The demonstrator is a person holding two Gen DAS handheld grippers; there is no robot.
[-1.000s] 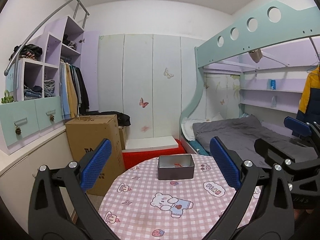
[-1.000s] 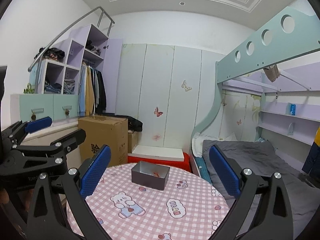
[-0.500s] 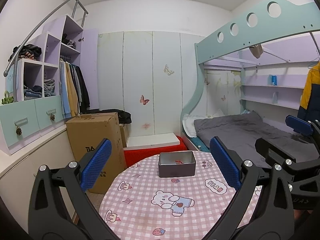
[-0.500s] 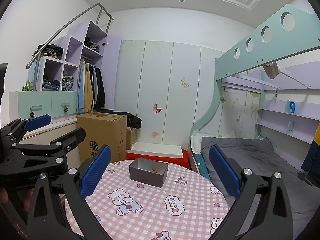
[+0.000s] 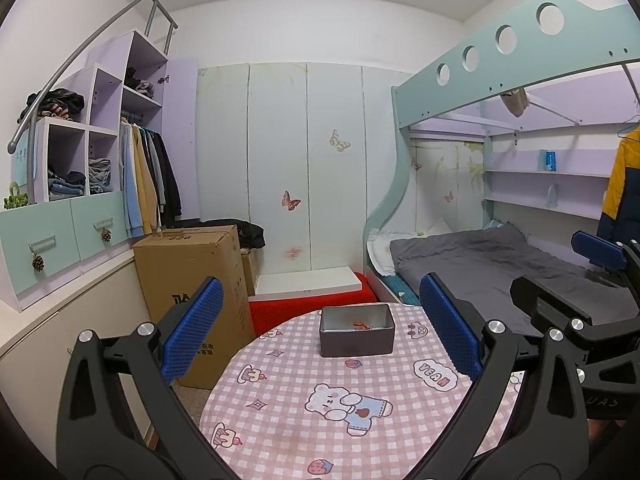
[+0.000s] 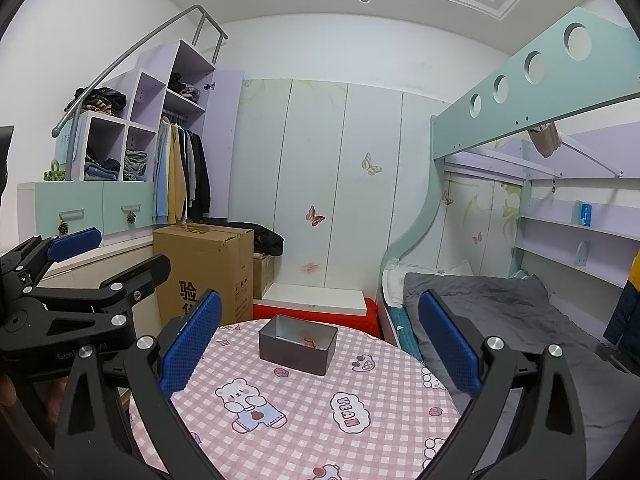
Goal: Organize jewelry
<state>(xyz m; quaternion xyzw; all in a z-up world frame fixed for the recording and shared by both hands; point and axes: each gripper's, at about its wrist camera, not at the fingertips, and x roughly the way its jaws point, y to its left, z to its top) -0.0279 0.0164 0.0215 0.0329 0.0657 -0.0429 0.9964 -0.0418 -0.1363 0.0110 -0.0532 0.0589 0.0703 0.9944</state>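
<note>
Both claws have lifted and pulled back a bit vs a second ago; tin sits lower and smaller in view. Left claw [image 5: 320, 330] and right claw [image 6: 318, 332] both spread wide, holding nothing. Grey tin [image 5: 357, 330] at 12 o'clock on the tabletop [image 5: 400, 408], red jewelry piece [image 5: 361, 325] inside. Looks like end of a placing step; no other jewelry visible, next move needs a new target. Tabletop edge drops off at 9 and 3, room above is free

Left gripper [image 5: 320, 332] jaws wide apart, empty, above the round table with pink checked cartoon cloth [image 5: 400, 408]. Open grey rectangular metal tin [image 5: 357, 336] sits dead ahead between the blue pads, small red item [image 5: 361, 325] inside. Right gripper [image 5: 560, 292] off to the right, also spread.
</note>
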